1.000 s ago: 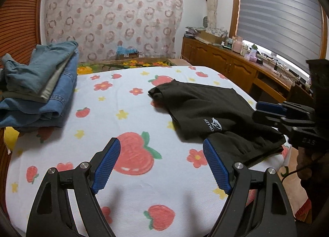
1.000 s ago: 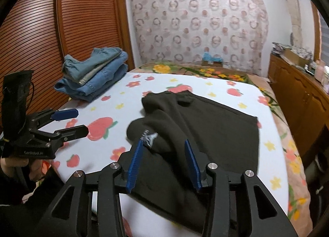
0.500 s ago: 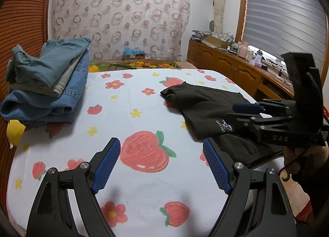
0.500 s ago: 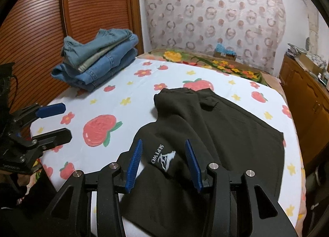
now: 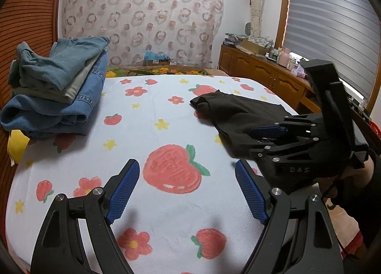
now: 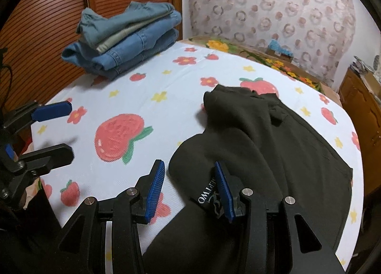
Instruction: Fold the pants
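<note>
Black pants (image 6: 273, 145) lie loosely folded on the right half of the strawberry-print bed sheet (image 6: 142, 98), a white logo showing at their near edge. My right gripper (image 6: 189, 165) hovers over that near left edge, jaws partly apart, with the cloth below and nothing pinched. In the left wrist view the pants (image 5: 238, 112) lie at the right, partly hidden behind the right gripper (image 5: 252, 140). My left gripper (image 5: 187, 165) stands wide open over bare sheet with a big strawberry print. It also shows at the left edge of the right wrist view, left gripper (image 6: 59, 131).
A pile of folded blue jeans (image 5: 59, 93) sits at the far left of the bed beside a slatted wooden door (image 6: 47, 12). A wooden cabinet (image 5: 262, 79) with clutter on top runs along the right wall under a window blind.
My right gripper has slid left over the black pants to their near left edge and rolled a little. The left gripper has stayed almost still, jaws unchanged.
</note>
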`<state>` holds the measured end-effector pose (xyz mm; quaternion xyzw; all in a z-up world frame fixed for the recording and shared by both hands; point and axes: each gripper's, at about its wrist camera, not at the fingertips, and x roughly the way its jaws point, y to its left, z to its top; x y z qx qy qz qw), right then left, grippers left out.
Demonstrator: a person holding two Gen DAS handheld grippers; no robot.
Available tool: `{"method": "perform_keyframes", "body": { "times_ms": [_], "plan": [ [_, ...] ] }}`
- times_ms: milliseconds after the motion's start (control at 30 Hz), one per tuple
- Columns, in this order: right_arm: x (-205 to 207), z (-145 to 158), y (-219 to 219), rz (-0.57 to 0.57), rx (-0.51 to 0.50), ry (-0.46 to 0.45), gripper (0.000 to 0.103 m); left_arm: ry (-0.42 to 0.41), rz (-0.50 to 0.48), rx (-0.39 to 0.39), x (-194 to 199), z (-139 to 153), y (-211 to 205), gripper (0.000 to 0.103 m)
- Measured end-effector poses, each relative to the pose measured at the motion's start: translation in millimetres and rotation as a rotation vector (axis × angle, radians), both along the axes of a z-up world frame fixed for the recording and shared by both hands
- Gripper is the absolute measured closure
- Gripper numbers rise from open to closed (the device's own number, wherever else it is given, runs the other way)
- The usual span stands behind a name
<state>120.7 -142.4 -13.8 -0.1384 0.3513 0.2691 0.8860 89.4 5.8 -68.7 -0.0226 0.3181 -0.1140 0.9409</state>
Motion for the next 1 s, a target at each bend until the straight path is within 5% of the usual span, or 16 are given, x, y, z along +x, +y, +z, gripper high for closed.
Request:
{"method": "perform_keyframes", "body": {
  "times_ms": [300,400,433,733,1000],
  "plan": [
    [9.8,-10.6,14.3,0.021,-0.076,-0.006,0.06,0.008,0.0,-0.002,-0.5,-1.9,-0.6,0.02],
    [10.3,-10.9,14.9,0.0,-0.099,-0.026,0.091,0.011,-0.004,0.0,-1.1,-3.0,-2.2,0.02],
    [11.6,-9.2,12.5,-0.001,-0.082,-0.02,0.094,0.011,-0.006,0.001,-1.8,-3.1,-3.2,0.02],
    [18.3,28.5,-27.5,-0.054,0.084,-0.033,0.095,0.013,-0.021,0.004,-2.1,-3.7,-8.3,0.02],
    [32.3,34.9,-58.0,-0.162,0.095,-0.04,0.095,0.015,-0.027,0.003,-1.5,-3.6,-10.3,0.02]
  ]
}}
